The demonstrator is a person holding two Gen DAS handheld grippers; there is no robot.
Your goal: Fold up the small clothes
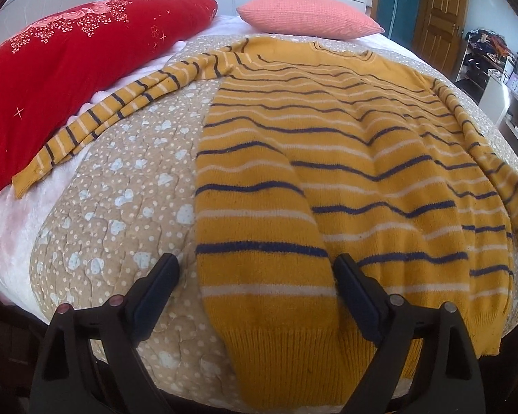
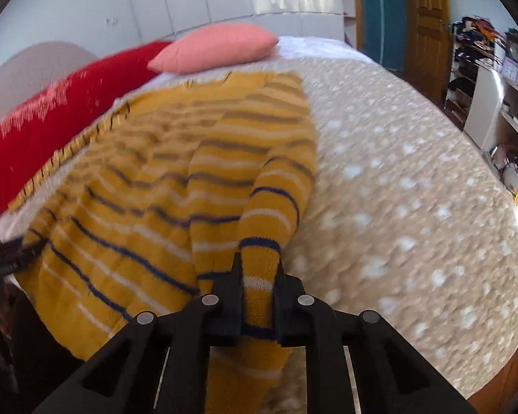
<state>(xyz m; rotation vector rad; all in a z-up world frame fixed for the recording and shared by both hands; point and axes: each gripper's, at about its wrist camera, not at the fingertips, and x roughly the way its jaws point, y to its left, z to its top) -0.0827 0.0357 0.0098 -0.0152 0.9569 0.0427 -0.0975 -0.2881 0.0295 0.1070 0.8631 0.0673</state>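
Left wrist view: red pillow (image 1: pixel 69 69), then the spread-fingered left gripper (image 1: pixel 255 296) over the yellow striped sweater (image 1: pixel 328 158) on the quilted bed (image 1: pixel 127 207); right gripper (image 2: pixel 258 277) pinches its sleeve (image 2: pixel 262 241)

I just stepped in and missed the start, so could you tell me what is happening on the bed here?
A person with two handheld grippers is folding a yellow striped sweater spread on the quilted bed cover. The right gripper is shut on a sleeve. The left gripper is open, straddling the hem's left side. The other sleeve lies stretched toward the red pillow.
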